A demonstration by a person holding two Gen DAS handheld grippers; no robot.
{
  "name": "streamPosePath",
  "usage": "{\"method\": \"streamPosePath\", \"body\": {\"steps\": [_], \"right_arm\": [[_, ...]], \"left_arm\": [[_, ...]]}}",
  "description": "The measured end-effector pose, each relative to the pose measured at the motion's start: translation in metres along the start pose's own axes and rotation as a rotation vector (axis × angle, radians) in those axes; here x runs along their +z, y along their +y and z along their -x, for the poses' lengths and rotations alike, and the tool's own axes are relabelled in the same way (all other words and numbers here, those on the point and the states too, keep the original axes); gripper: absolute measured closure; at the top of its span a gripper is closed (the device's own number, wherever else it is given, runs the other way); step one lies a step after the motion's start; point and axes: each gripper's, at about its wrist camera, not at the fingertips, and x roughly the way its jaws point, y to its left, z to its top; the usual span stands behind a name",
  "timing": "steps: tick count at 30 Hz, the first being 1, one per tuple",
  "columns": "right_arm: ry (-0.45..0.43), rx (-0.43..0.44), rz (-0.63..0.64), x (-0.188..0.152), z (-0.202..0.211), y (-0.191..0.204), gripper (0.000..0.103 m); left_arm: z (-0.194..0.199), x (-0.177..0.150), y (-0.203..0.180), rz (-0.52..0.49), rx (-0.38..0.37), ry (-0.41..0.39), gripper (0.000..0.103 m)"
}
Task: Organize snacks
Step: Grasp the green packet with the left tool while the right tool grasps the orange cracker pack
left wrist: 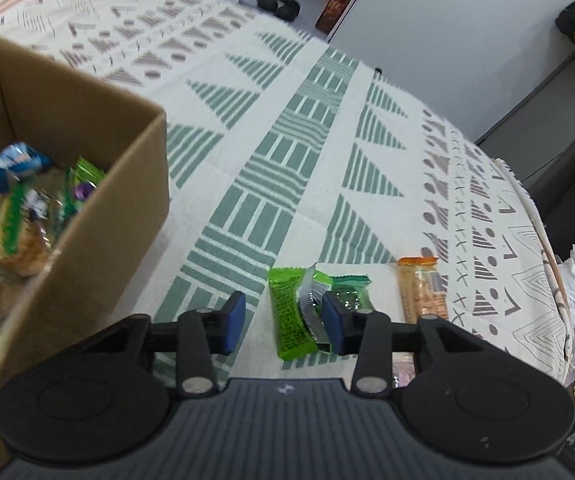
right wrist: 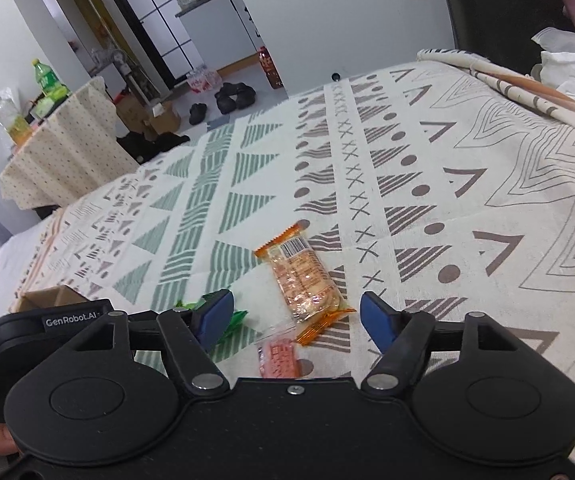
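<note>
Left wrist view: cardboard box [left wrist: 119, 184] at 9 o'clock already holds several snacks. Left gripper [left wrist: 283, 322], jaws part open, brackets green packet [left wrist: 289, 316], not yet pinched. Right gripper [right wrist: 297, 316], jaws wider, empty, straddles orange packet [right wrist: 307, 276]. Pink packet [right wrist: 279, 356] also remains on bench.

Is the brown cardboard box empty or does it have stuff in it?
It has stuff in it. The open-topped brown cardboard box already holds several wrapped snacks, including a blue packet and a green-edged biscuit pack.
</note>
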Motion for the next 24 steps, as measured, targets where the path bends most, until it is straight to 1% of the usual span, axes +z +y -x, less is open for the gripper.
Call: {"method": "streamPosePath", "body": {"steps": [3, 8, 11, 15, 18, 21, 22, 23, 24], "right_arm": [[0.011, -0.03, 0.021, 0.001, -0.014, 0.001, 0.037], [0.014, -0.048, 0.024, 0.003, -0.031, 0.002, 0.037], [0.021, -0.057, 0.036, 0.001, -0.041, 0.004, 0.037], [0.046, -0.064, 0.054, 0.0, -0.054, 0.007, 0.037], [0.051, -0.078, 0.074, -0.001, -0.061, 0.009, 0.037], [0.072, -0.082, 0.071, -0.005, -0.068, 0.009, 0.037], [0.071, -0.09, 0.086, -0.006, -0.068, 0.011, 0.038], [0.074, -0.1, 0.107, -0.007, -0.069, 0.013, 0.041], [0.079, -0.101, 0.124, -0.007, -0.07, 0.016, 0.046]], "left_arm": [[-0.009, 0.001, -0.001, 0.016, -0.029, 0.018, 0.062], [-0.022, 0.003, -0.006, 0.04, -0.049, 0.065, 0.062], [-0.024, -0.002, -0.012, 0.02, -0.042, 0.071, 0.062], [-0.027, 0.0, -0.009, 0.049, -0.045, 0.081, 0.062], [-0.03, 0.002, -0.014, 0.028, -0.033, 0.086, 0.062], [-0.032, 0.003, -0.015, 0.04, -0.029, 0.085, 0.062], [-0.032, 0.002, -0.015, 0.04, -0.028, 0.083, 0.063], [-0.032, 0.002, -0.015, 0.036, -0.024, 0.08, 0.066], [-0.031, 0.001, -0.016, 0.029, -0.02, 0.076, 0.067]]}}
